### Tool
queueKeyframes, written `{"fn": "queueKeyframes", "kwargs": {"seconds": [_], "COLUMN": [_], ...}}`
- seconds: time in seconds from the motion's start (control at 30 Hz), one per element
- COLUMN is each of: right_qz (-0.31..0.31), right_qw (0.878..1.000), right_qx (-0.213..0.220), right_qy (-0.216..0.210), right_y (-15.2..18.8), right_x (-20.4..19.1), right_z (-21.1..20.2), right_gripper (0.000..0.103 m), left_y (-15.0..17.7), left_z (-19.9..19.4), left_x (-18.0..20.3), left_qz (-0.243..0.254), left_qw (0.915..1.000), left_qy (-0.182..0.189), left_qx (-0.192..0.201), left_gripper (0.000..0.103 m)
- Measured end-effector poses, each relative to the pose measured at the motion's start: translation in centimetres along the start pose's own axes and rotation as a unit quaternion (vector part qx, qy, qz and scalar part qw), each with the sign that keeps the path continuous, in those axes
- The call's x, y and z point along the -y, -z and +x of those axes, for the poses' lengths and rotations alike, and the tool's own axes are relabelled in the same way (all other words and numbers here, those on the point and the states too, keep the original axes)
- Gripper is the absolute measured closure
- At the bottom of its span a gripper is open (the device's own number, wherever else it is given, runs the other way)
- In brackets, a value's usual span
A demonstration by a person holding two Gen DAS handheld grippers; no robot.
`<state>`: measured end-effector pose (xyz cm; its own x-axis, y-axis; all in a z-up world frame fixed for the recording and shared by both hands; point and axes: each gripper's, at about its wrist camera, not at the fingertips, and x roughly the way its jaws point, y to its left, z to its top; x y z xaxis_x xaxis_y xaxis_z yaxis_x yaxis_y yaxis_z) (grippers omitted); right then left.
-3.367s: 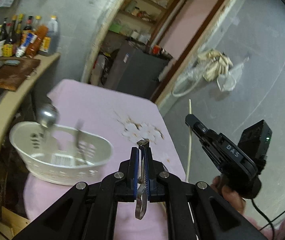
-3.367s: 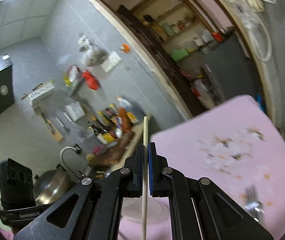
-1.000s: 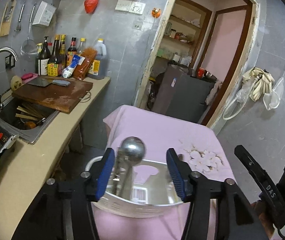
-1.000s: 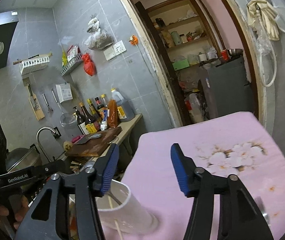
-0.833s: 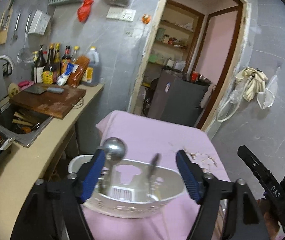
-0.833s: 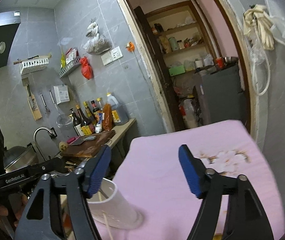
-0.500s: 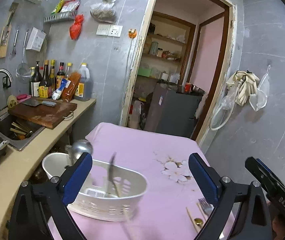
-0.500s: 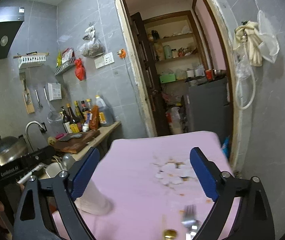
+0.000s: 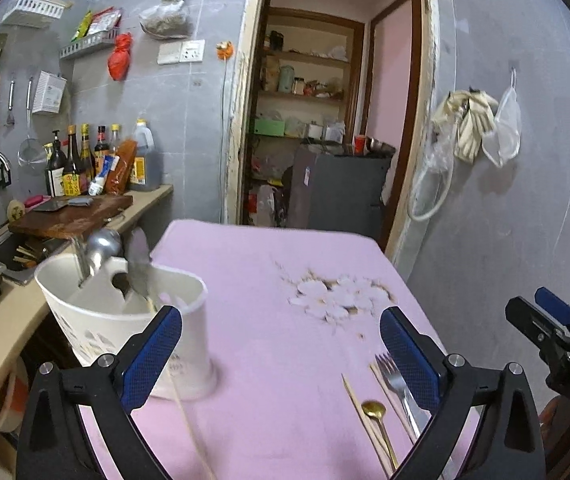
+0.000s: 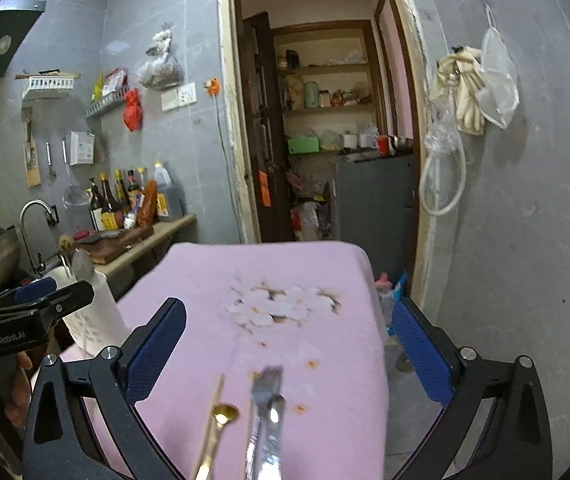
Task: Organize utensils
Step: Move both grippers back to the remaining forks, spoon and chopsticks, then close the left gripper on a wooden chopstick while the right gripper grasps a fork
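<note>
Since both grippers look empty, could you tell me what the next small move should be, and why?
Probably lower the open right gripper onto the fork lying on the pink cloth just ahead of it. The fork, gold spoon and chopsticks are not yet in the white holder.

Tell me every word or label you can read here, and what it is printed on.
"GenRobot.AI": on the left gripper, seen from the right wrist camera.
"DAS": on the right gripper, cut off at the picture's edge.
Labels on the sauce bottles and the hanging white box: too small to read.
</note>
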<state>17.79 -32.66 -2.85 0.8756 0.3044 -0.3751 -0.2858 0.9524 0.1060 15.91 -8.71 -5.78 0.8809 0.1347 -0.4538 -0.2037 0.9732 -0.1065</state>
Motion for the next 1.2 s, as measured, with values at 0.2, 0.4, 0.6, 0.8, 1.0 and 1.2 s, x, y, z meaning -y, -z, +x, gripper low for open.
{"fn": "queueKeyframes", "kwargs": {"seconds": [0.2,0.4,0.6,0.8,1.0,1.2], "right_qz": [0.017,0.048,0.074,0.08,0.083,0.078], "right_qw": [0.999,0.996,0.99,0.984,0.978,0.973], "right_qx": [-0.029,-0.075,-0.115,-0.149,-0.167,-0.189], "right_qy": [0.01,-0.01,-0.036,-0.06,-0.091,-0.109], "right_y": [2.6,5.5,7.4,8.7,9.2,9.7], "right_x": [2.1,3.5,4.5,4.5,3.7,2.9], "right_z": [1.5,3.9,6.4,9.1,11.2,12.3], "right_gripper": [0.002,0.002,0.016,0.042,0.061,0.066], "left_y": [1.8,3.7,5.0,5.9,7.1,7.2], "left_z": [1.8,4.5,7.5,10.2,12.4,14.2], "left_x": [1.4,2.2,2.6,2.9,3.6,3.8], "left_qz": [0.0,-0.009,-0.017,-0.041,-0.044,-0.05], "left_qw": [0.9995,0.9952,0.9839,0.9721,0.959,0.9458], "left_qy": [-0.005,0.026,0.074,0.102,0.125,0.144], "left_qx": [-0.03,-0.094,-0.162,-0.207,-0.251,-0.287], "left_gripper": [0.003,0.003,0.022,0.046,0.067,0.077]}}
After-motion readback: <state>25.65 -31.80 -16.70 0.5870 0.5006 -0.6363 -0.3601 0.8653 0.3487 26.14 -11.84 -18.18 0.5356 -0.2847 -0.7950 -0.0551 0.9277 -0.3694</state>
